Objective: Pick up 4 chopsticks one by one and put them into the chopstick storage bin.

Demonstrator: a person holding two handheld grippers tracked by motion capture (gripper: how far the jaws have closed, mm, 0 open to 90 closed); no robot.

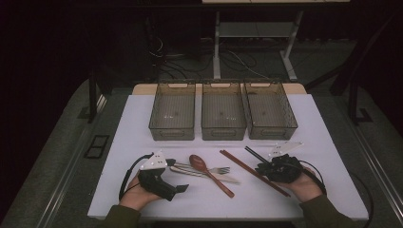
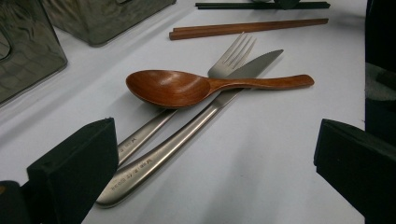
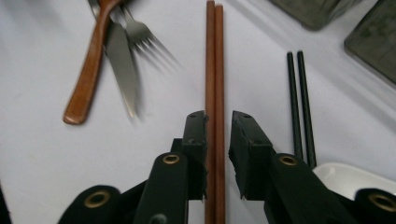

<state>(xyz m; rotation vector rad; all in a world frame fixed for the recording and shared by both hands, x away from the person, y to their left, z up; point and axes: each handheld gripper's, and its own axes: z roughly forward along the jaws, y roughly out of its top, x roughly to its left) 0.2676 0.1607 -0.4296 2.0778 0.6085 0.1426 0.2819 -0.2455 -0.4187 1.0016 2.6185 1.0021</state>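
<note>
Three bins [image 1: 222, 116] stand side by side at the far part of the surface [image 1: 123, 128]. Nearer me than the bins, the spoon [image 1: 202, 166] lies across the fork [image 1: 216, 169] and knife [image 1: 223, 177]. Right of the spoon lie two chopstick pairs [image 1: 247, 168], and my right gripper [image 3: 218, 122] straddles the nearer pair. My left gripper [image 1: 164, 183] sits left of the spoon.

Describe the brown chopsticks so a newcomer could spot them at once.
Start at the three bins across the far side of the white table. In front of the right bin, a pair of brown chopsticks lies diagonally, straddled by the right tongs. Reddish wood sets them apart from the black chopsticks alongside.
</note>
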